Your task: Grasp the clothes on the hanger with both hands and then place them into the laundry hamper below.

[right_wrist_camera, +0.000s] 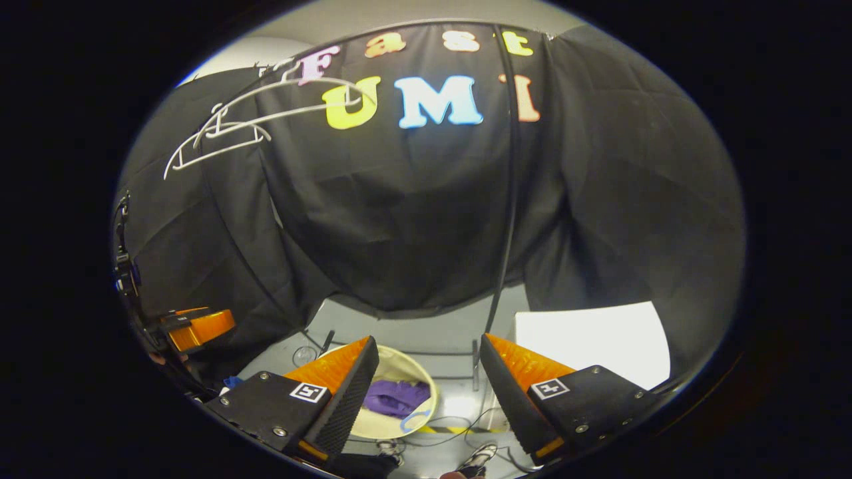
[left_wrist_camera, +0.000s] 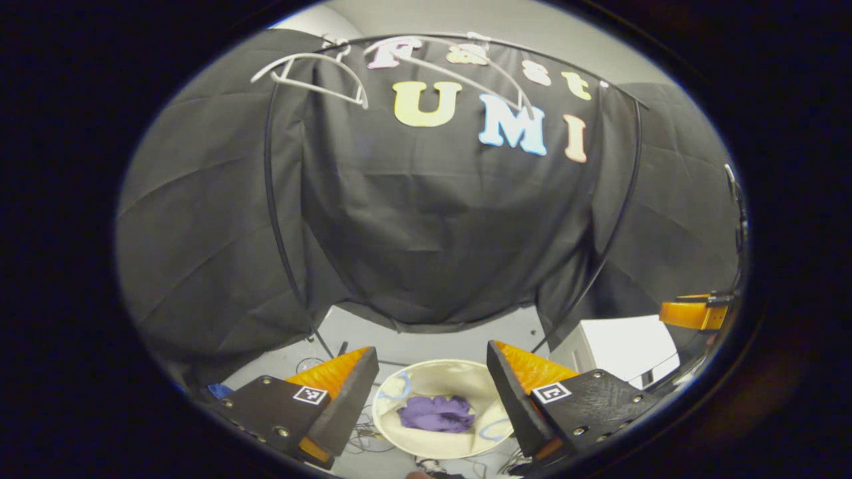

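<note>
A purple garment (left_wrist_camera: 436, 413) lies crumpled inside the cream laundry hamper (left_wrist_camera: 426, 374) on the floor, also seen as the purple garment (right_wrist_camera: 395, 396) in the hamper (right_wrist_camera: 407, 362) in the right gripper view. Two bare white hangers (left_wrist_camera: 313, 80) hang from the black rack rail; the same hangers (right_wrist_camera: 219, 130) sit at upper left in the right gripper view. My left gripper (left_wrist_camera: 432, 392) is open above the hamper, nothing between its fingers. My right gripper (right_wrist_camera: 429, 389) is open too, to the hamper's right. The other gripper's orange body (right_wrist_camera: 200, 327) appears at far left.
The black rack frame (left_wrist_camera: 276, 219) arches around the cloth wall, with its post (right_wrist_camera: 509, 199) close ahead of my right gripper. A white box (right_wrist_camera: 592, 339) stands on the floor at right. Cables (right_wrist_camera: 459, 426) trail over the grey floor beside the hamper, and a shoe (right_wrist_camera: 480, 456) is at the bottom edge.
</note>
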`<state>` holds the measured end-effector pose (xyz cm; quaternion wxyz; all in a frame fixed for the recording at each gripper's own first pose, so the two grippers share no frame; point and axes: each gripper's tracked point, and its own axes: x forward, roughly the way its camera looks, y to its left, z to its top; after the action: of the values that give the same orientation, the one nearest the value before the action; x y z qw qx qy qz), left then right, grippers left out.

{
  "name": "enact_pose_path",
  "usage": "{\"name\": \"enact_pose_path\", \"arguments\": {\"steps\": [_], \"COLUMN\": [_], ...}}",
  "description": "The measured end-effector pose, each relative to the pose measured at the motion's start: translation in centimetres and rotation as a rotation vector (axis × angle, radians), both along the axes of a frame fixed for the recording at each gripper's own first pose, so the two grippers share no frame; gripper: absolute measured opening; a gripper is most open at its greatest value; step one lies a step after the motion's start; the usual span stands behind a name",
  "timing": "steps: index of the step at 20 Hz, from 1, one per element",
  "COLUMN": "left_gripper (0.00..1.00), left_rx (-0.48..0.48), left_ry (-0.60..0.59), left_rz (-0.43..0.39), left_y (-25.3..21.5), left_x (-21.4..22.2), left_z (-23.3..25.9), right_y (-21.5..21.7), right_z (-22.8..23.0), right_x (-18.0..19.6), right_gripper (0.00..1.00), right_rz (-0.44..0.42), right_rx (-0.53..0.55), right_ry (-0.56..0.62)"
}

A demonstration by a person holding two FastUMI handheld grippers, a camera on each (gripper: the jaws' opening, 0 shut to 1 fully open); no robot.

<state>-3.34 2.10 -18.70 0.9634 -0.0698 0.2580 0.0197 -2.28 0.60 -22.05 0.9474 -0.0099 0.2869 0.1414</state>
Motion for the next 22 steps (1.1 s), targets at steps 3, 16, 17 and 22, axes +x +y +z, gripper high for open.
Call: {"name": "enact_pose_path", "arguments": {"steps": [3,16,17,22], "left_gripper": [1.0,0.99,0.99,0.99], "left_rx": [-0.003,0.045,0.039,0.087], "left_ry": [-0.08,-0.518,-0.555,-0.63], "left_rz": [0.052,0.101,0.096,-0.007], "left_y": [-3.0,-9.1,-9.0,-6.9], "left_x": [-0.4,-0.9,-0.9,-1.4], "left_z": [5.1,30.4,32.2,35.6], "right_y": [-4.8,-16.8,-16.8,-16.2], "right_z": [4.1,23.2,23.9,24.2], "right_x": [1.7,4.3,4.1,2.2], "right_gripper": [0.95,0.95,0.95,0.92], "right_rz": [-0.033,-0.159,-0.168,-0.211], "right_rx": [0.036,0.07,0.057,0.05], "right_ry": [-0.112,-0.644,-0.666,-0.648]}}
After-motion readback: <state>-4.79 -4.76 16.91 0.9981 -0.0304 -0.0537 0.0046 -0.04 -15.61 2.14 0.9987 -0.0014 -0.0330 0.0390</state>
